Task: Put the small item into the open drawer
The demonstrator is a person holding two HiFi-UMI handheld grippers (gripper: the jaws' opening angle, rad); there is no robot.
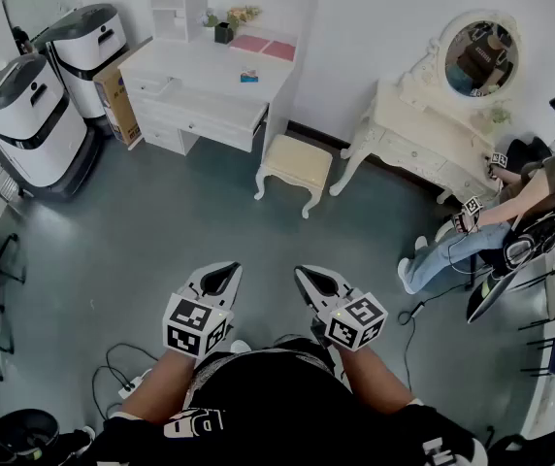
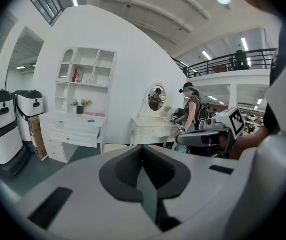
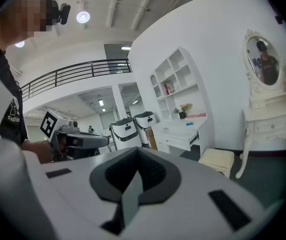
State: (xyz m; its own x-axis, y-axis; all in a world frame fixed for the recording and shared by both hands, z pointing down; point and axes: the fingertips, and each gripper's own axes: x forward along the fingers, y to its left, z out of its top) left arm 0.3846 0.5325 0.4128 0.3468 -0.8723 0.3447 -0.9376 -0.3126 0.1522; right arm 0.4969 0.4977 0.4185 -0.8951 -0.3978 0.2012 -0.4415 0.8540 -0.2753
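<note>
A white desk (image 1: 221, 66) stands against the far wall, its wide drawer (image 1: 214, 108) pulled open. A small blue item (image 1: 248, 77) lies on the desktop behind the drawer; it also shows as the blue item (image 2: 91, 120) and the blue item (image 3: 189, 124) in the gripper views. I hold both grippers close to my body, far from the desk, over the grey floor. My left gripper (image 1: 221, 278) is shut with nothing in it, its jaws meeting in the left gripper view (image 2: 148, 184). My right gripper (image 1: 314, 282) is shut and empty too (image 3: 130, 194).
A cream stool (image 1: 295, 163) stands just right of the desk. A white vanity table (image 1: 423, 134) with an oval mirror is at the right, and a person (image 1: 510, 212) sits beside it. Two white machines (image 1: 35, 115) stand at the left. Cables (image 1: 122, 367) lie near my feet.
</note>
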